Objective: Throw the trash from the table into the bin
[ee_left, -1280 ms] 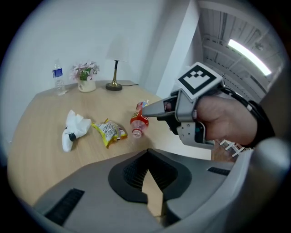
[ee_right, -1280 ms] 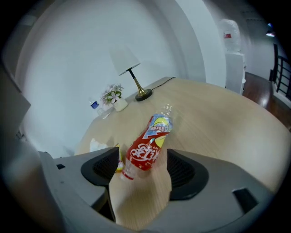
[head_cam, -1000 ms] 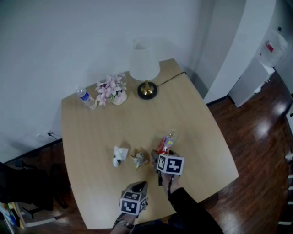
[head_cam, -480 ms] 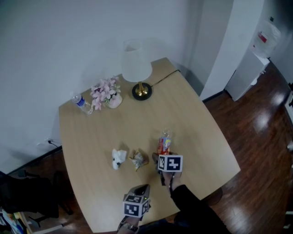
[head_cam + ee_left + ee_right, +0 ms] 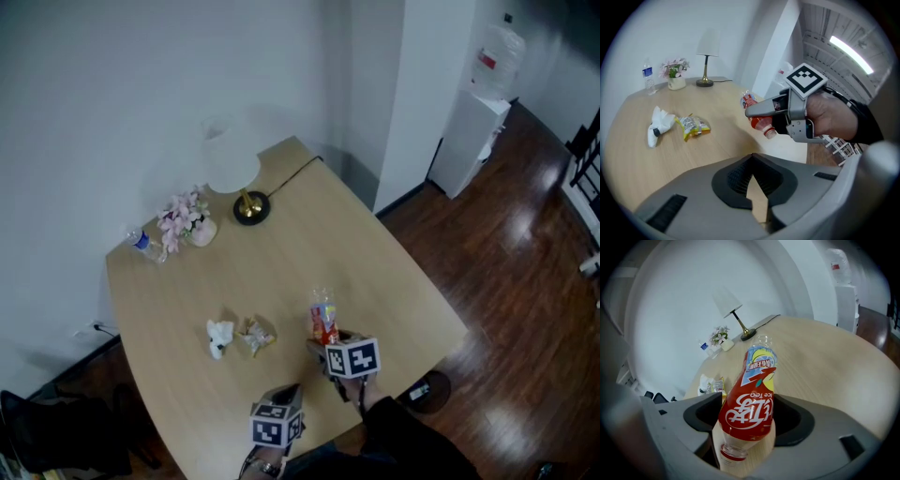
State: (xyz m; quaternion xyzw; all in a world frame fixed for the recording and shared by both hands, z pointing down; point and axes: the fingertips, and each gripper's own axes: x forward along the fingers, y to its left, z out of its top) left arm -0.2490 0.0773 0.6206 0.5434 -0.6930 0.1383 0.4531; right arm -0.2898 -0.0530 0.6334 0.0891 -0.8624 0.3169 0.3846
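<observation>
A red-labelled ice tea bottle [image 5: 749, 409] sits cap-down between the jaws of my right gripper [image 5: 746, 430], which are closing on it; it hangs just off the table beside the near right edge [image 5: 323, 321]. The left gripper view shows the same bottle [image 5: 756, 119] in the right gripper [image 5: 761, 111]. My left gripper [image 5: 286, 392] hovers at the near edge, its jaws together with nothing between them [image 5: 751, 157]. A crumpled white tissue [image 5: 218, 336] and a yellow snack wrapper [image 5: 255, 336] lie mid-table, left of the bottle. No bin is in view.
At the table's [image 5: 394, 272] far side stand a white lamp [image 5: 234, 167] with its cable, a pot of pink flowers [image 5: 183, 217] and a small water bottle [image 5: 142, 242]. A water dispenser [image 5: 480, 117] stands far right. A dark round object [image 5: 427, 389] lies on the floor by the near corner.
The bottle has gone from lying on the table to standing up in the right gripper, which drew back toward me. My head view swung right; the tissue and wrapper stayed put.
</observation>
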